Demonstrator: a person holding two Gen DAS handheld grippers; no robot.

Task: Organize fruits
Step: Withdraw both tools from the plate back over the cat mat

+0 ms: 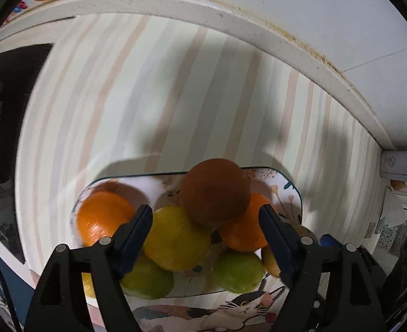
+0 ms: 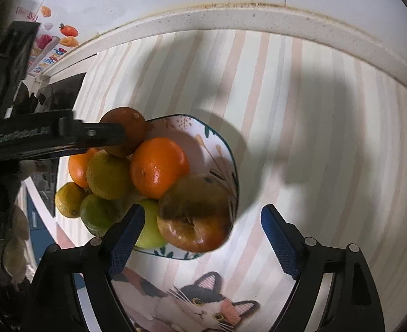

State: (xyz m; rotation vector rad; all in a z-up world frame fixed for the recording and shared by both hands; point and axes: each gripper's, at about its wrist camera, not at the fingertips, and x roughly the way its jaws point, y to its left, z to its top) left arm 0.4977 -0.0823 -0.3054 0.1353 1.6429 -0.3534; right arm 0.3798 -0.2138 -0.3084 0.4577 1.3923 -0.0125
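Both grippers stand wide open, holding nothing: left gripper [image 1: 205, 218] hovers over the piled fruit, right gripper [image 2: 203, 220] over the plate's [image 2: 225, 149] near right edge. Brown fruit [image 1: 216, 192] tops oranges [image 1: 101, 221], limes [image 1: 238, 269] and a bruised apple [image 2: 196, 215] on the striped mat [image 2: 300, 110].

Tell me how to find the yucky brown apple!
Look at the striped tablecloth with the cat picture, then find the plate piled with fruit just above the cat. The bruised apple sits at the plate's near edge, beside the big orange. It is the only reddish-brown, blotchy fruit with a dimple; the others are plain orange, yellow or green.
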